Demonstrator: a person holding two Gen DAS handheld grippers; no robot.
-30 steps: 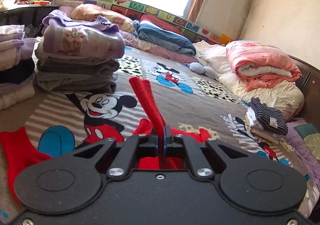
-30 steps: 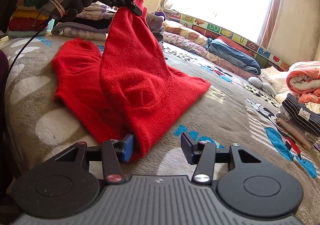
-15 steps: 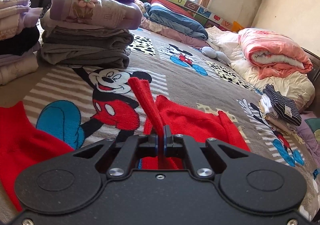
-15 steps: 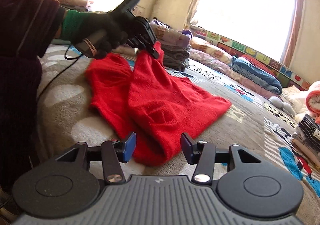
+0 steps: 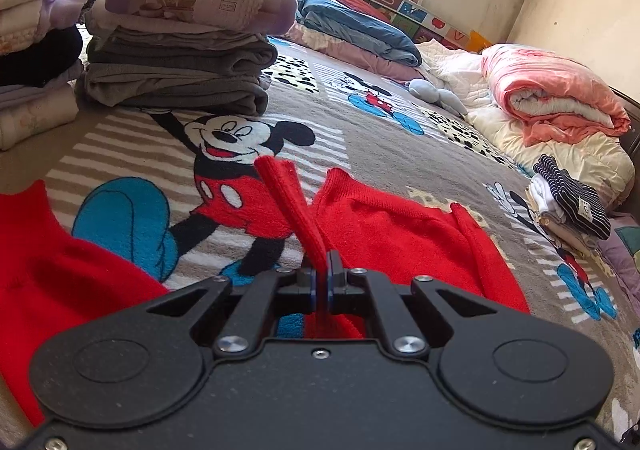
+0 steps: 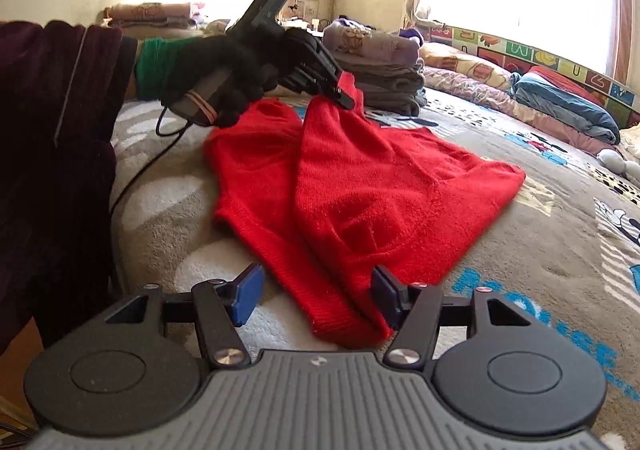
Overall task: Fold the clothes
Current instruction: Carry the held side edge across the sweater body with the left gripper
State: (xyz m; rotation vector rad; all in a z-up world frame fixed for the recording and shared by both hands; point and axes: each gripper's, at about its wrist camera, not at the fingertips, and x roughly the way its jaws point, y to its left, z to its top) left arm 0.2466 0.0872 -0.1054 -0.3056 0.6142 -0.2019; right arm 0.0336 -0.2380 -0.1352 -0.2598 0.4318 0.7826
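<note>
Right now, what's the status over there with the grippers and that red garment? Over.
Left gripper shut on red knitted sweater, one edge lifted off the cartoon-mouse blanket. Right gripper open, straddling the hem. Nothing in the way.

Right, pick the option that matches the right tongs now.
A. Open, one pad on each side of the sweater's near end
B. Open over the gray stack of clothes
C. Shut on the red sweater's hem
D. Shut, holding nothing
A. The right tongs stand wide open, their blue pads apart with the near end of the red sweater lying between them ungripped; the left tongs pinch its far edge.
</note>
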